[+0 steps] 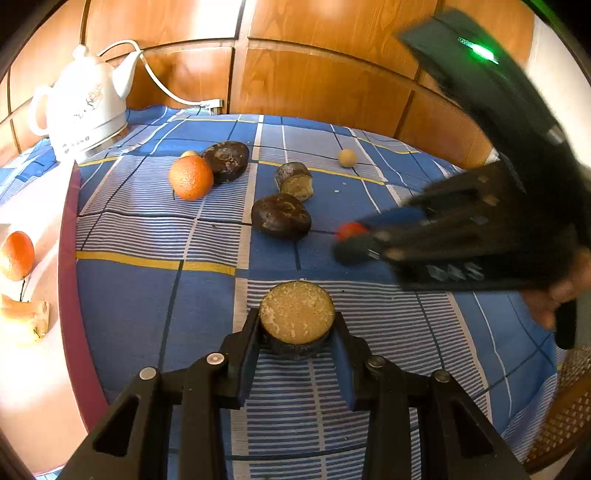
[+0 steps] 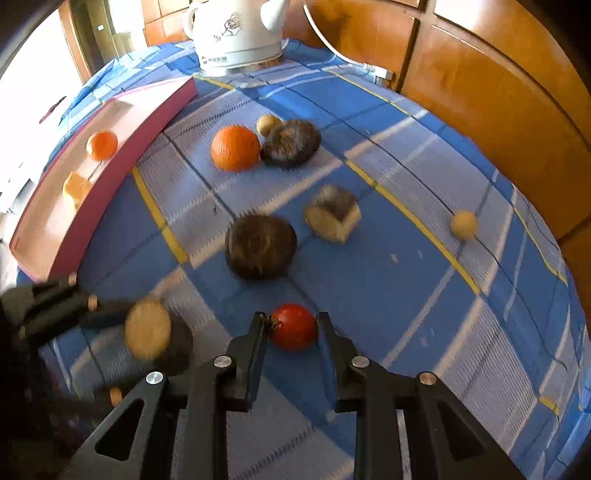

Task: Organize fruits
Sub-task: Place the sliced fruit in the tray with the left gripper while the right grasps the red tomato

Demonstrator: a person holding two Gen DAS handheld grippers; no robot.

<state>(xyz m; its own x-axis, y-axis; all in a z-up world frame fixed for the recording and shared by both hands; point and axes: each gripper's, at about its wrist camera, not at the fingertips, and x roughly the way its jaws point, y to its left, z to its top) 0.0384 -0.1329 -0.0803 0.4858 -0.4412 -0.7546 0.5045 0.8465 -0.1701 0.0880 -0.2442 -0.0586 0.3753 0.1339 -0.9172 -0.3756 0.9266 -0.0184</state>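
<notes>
Wood-panelled walls (image 1: 314, 85) behind; blue plaid tablecloth (image 2: 424, 288) underfoot, white electric kettle (image 2: 236, 33) at far edge. Pink tray (image 2: 110, 147) along one side, presumably the sorting target: holds one small orange (image 2: 102, 145) and one pale peeled piece (image 2: 75, 188). Left gripper (image 1: 297, 325) clamped narrow on dark-skinned cut fruit slice (image 1: 297, 312), pale face up, just off the cloth. Right gripper (image 2: 291, 326) pinched shut around red cherry tomato (image 2: 293, 326), low over cloth near front. Loose on cloth: one large orange (image 2: 235, 147), two whole dark fruits (image 2: 260, 245), one cut dark chunk (image 2: 332, 214), two small tan balls (image 2: 463, 223).
</notes>
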